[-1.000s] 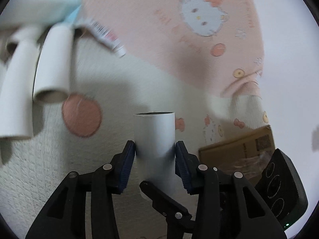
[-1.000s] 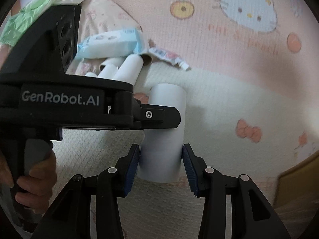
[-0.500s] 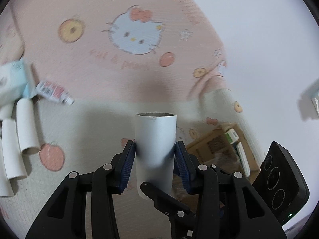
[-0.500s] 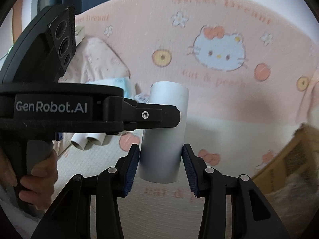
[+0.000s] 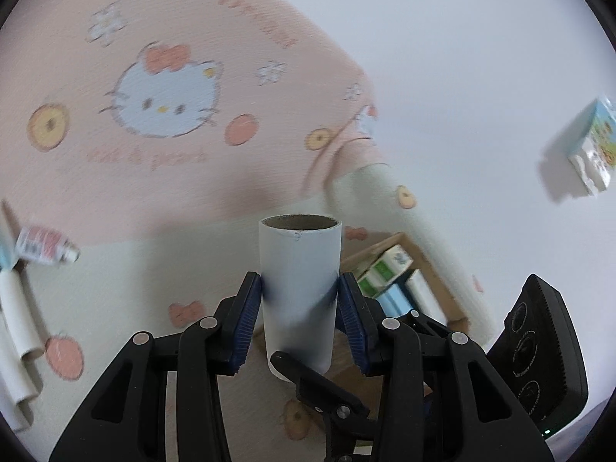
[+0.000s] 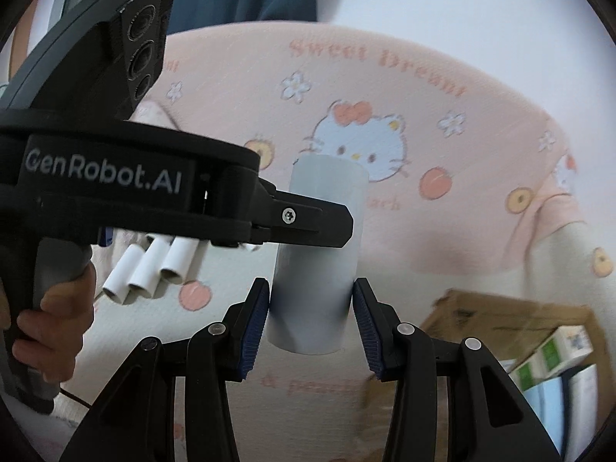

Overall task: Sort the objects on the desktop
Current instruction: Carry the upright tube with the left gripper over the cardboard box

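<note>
One white cardboard tube (image 5: 299, 288) stood upright, clamped between the pads of both the left gripper (image 5: 300, 304) and the right gripper (image 6: 310, 310), held in the air above the bedspread (image 5: 115, 269). It seemed midway to the cardboard box (image 6: 500, 308), which already held several small cartons (image 5: 385, 269). Three tubes (image 6: 146, 269) lay side by side, unsorted, with one small squeeze tube (image 5: 44, 248).

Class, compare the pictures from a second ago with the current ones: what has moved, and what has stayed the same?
The white cardboard tube has been carried from beside the row of white tubes lying on the Hello Kitty blanket, up and toward the open brown cardboard box, which now fills more of both views. Nothing was let go: the left tool and right tool both still clamp the tube upright.
</note>
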The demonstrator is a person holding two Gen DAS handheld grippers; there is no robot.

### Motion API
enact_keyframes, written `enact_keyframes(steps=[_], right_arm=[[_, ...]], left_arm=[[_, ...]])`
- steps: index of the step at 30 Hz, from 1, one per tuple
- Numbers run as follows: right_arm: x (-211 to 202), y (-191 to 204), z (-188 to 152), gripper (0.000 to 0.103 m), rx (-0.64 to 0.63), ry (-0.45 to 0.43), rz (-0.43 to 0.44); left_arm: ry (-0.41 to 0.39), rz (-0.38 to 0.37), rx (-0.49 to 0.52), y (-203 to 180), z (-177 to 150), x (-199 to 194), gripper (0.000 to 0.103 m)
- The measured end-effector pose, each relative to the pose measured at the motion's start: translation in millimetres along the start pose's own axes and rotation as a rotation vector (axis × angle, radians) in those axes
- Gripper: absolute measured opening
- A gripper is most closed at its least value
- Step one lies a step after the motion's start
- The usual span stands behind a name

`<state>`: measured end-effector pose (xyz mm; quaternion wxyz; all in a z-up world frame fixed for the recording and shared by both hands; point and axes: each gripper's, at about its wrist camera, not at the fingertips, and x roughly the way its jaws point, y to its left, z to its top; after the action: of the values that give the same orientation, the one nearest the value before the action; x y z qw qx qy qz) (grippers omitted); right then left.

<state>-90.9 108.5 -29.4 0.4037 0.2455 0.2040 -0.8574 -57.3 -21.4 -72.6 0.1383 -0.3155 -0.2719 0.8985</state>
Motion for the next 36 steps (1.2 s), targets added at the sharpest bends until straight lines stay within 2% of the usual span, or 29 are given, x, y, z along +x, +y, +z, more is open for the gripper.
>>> enact_keyframes(steps=[3,6,11,17,21,25,28,32,36], right_arm=[[-8,-16,9,0.043,0.022,-0.001,-0.014],[-7,-32,17,0.043,0.041,0.037,-0.016],[-11,-60,27,0.043,0.165,0.073,0.053],[-26,-71,36,0.043,0.074,0.061,-0.028],[-20,-82,37,0.043,-0.018,0.104,-0.077],[-15,-95,33,0.043,-0.053,0.155,-0.100],[-21,-110,25,0.043,-0.034,0.184,-0.096],[-22,-128,16,0.043,0.006,0.224,-0.079],[-19,-142,4,0.042,0.072,0.285,-0.024]], left_arm=[[0.010,-0.010,0.047,-16,9,7,0.045],[0.042,-0.021,0.079,-28,15,19,0.045],[0.060,-0.033,0.146,-49,23,31,0.045],[0.106,-0.104,0.128,-63,38,43,0.045],[0.176,-0.154,0.104,-67,43,65,0.045],[0.212,-0.162,0.109,-78,44,86,0.045],[0.250,-0.161,0.132,-89,43,102,0.045],[0.326,-0.171,0.113,-94,39,126,0.045],[0.413,-0.133,0.080,-97,34,150,0.045]])
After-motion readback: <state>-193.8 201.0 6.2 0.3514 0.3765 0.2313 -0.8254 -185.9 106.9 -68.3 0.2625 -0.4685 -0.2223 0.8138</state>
